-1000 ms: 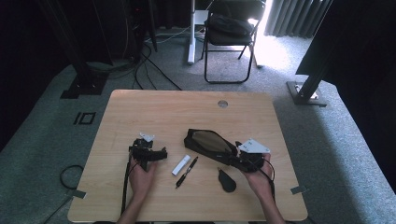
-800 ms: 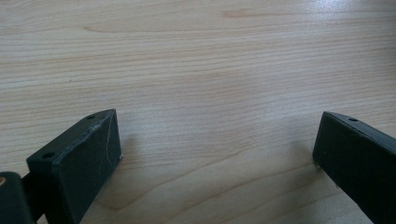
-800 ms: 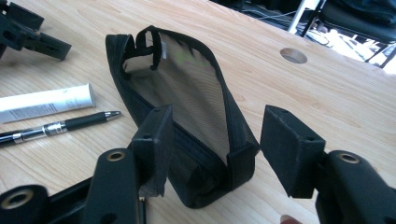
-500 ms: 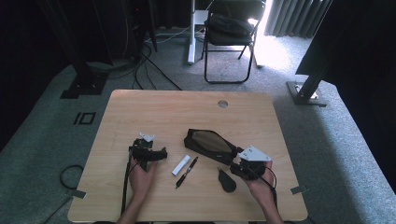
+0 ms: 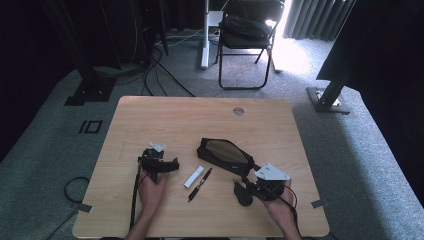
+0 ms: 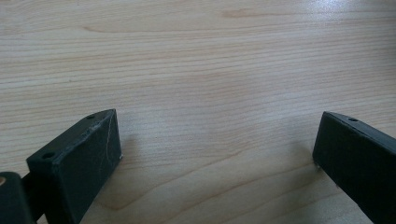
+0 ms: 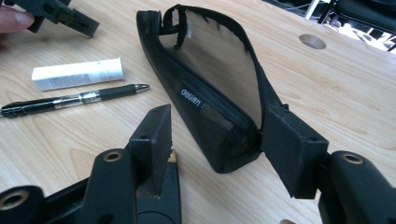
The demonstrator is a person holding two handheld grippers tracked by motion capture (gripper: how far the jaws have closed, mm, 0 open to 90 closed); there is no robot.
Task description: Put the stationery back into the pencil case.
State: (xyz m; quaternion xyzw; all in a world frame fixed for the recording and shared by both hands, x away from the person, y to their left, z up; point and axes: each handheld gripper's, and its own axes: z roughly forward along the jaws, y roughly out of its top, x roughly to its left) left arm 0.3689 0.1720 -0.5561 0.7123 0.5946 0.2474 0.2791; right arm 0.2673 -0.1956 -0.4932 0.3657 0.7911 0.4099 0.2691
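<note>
- The black pencil case (image 5: 223, 155) lies near the middle of the table (image 5: 150, 115), unzipped, its long mouth gaping upward; it seems to be left open this way so the loose things beside it can go in.
- The right gripper (image 7: 219, 140) sits low near the table's front right corner, its jaws wide on either side of the case's near end. The jaws have just been opening; the right pad touches or nearly touches the zip edge, the left pad stands clear, so nothing is clamped.
- A small dark thing (image 5: 243, 194), likely a mouse or similar, lies just beside this gripper toward the front edge; what it is cannot be told.
- The pen (image 7: 70, 100) and the white tube (image 7: 77, 73) lie side by side just left of the case, between the two hands, probably set out within easy reach for packing.
- The left gripper (image 6: 212, 149) rests toward the front left of the table, jaws wide with only bare wood between them, seemingly waiting.
- A small white logo is printed on the case's side (image 7: 190, 95); its letters are too small and turned to read. The tube carries fine grey print, also unreadable.
</note>
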